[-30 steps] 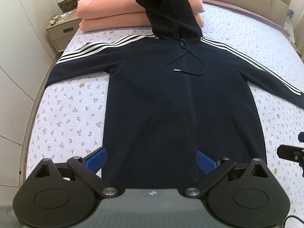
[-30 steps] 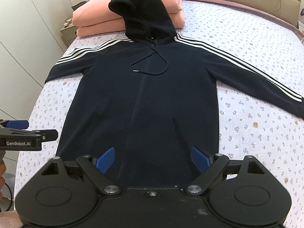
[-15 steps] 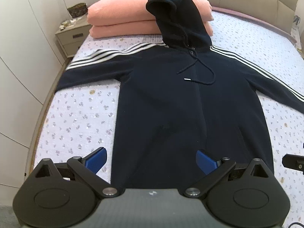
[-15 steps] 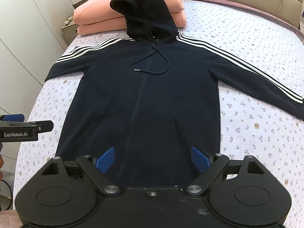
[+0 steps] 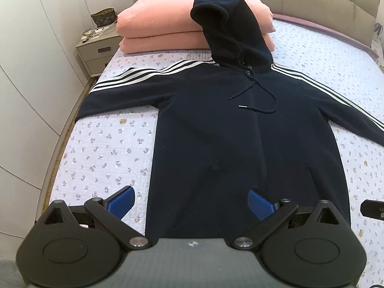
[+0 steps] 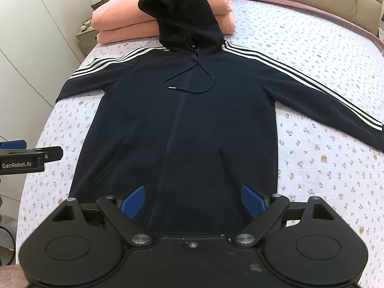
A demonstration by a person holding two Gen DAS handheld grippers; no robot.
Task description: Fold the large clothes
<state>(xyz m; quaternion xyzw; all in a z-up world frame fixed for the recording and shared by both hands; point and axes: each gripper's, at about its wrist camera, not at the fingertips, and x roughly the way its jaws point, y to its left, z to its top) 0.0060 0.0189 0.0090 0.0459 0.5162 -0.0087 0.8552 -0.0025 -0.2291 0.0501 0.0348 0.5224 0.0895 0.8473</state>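
1. Two hand-held grippers hang above the hem, jaws spread wide, holding nothing: the left hand-held gripper [image 5: 190,202] and the right hand-held gripper [image 6: 193,201].
2. The hoodie [image 5: 240,139] lies flat, face up, filling mid-frame on the bed [image 5: 105,148].
3. Its hood [image 5: 230,26] rests on the pink pillows [image 5: 165,24] at upper centre; folding could drag it askew.
4. The loose drawstring [image 5: 261,96] may get trapped inside a fold.
5. Thick fleece could slip from a shallow pinch.

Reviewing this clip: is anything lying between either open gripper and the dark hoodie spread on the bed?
Nothing visible. The left gripper and right gripper are both open over the hoodie's lower hem with only bare fabric ahead. The hood is propped on the pink folded bedding, away from the hem.
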